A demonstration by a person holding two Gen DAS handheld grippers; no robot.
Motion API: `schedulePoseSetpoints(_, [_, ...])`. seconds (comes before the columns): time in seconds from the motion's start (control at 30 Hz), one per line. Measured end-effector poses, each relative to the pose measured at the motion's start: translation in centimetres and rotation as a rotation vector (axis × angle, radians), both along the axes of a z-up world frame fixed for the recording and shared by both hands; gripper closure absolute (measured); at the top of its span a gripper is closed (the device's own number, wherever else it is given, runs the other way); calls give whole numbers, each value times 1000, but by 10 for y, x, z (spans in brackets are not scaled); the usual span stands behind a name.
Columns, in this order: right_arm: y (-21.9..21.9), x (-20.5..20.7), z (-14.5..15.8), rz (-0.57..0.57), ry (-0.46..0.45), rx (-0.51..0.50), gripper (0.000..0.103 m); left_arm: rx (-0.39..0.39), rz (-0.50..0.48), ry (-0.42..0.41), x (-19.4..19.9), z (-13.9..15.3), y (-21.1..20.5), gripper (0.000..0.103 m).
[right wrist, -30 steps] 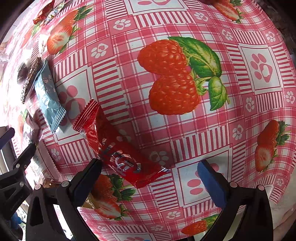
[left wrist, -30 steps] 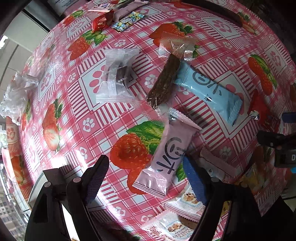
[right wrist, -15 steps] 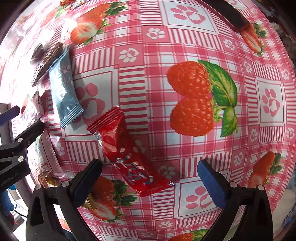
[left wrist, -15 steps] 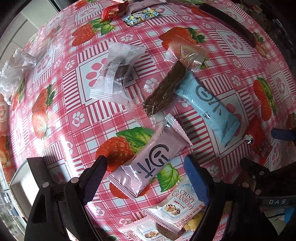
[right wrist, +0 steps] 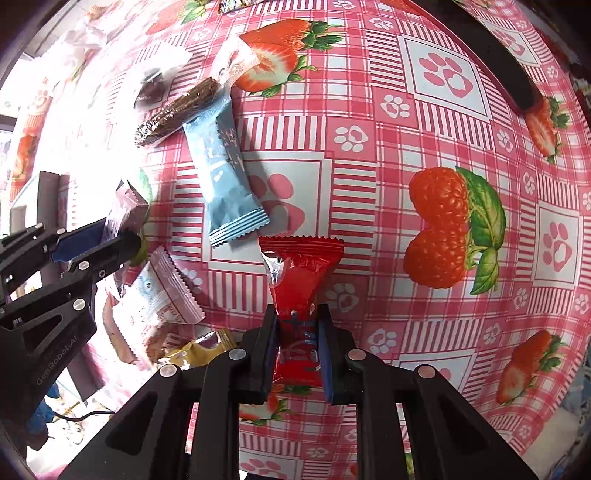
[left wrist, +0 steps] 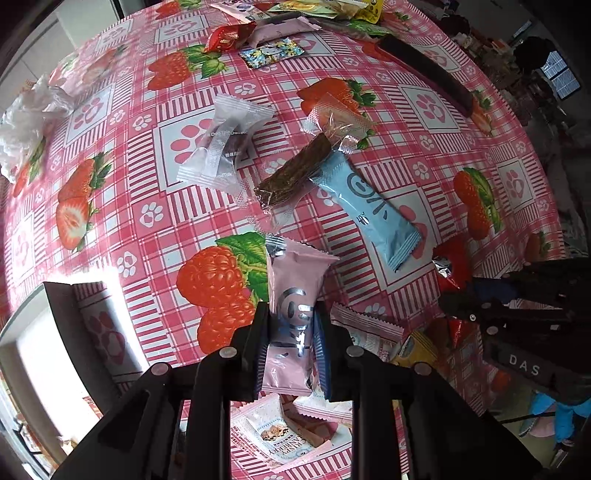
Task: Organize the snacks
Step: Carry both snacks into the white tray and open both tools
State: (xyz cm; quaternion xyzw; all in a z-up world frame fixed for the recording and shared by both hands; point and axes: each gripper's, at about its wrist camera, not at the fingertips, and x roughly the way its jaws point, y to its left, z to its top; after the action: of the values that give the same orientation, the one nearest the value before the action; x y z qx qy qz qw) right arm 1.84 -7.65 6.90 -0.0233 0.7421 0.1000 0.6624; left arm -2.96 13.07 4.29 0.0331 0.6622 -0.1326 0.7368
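Observation:
My left gripper [left wrist: 290, 334] is shut on a pink snack packet [left wrist: 295, 291] and holds it above the strawberry tablecloth. My right gripper [right wrist: 297, 334] is shut on a red snack packet [right wrist: 300, 280] and holds it above the cloth. A light blue packet [left wrist: 369, 206] lies ahead, also in the right wrist view [right wrist: 221, 173]. A brown bar in clear wrap [left wrist: 295, 170] lies next to it. A clear packet with a dark sweet [left wrist: 225, 147] lies to its left. The left gripper shows in the right wrist view [right wrist: 96, 243] at left.
Several more packets [left wrist: 280, 435] lie under the left gripper near the table's front edge. A pile of snacks [left wrist: 295, 22] lies at the far edge. A long black bar [left wrist: 428, 70] lies far right. Crumpled white plastic [left wrist: 26, 122] lies at left.
Both grippers have shut: the left on the pink packet, the right on the red packet. Both packets are now lifted off the cloth and point forward between the fingers.

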Motion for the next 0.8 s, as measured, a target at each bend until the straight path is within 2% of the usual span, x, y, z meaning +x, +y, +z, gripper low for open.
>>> schedulePoseSetpoints(0.23, [0,-6,18,-79,4,102,82,-48,69,-75,-15,34,43,78])
schedulePoseSetpoints(0.43, [-3,-6,35,-139,-4,147,82,-98,191,-89,-33,47,95,78])
schedulePoseSetpoints(0.63, [14,-2,52,-129,-8,170,82,-92,266,-94,-56,55,135,78])
schedulePoseSetpoints(0.8, [59,1,55,-66,0,192,82,-79,326,-102,-70,57,162,78])
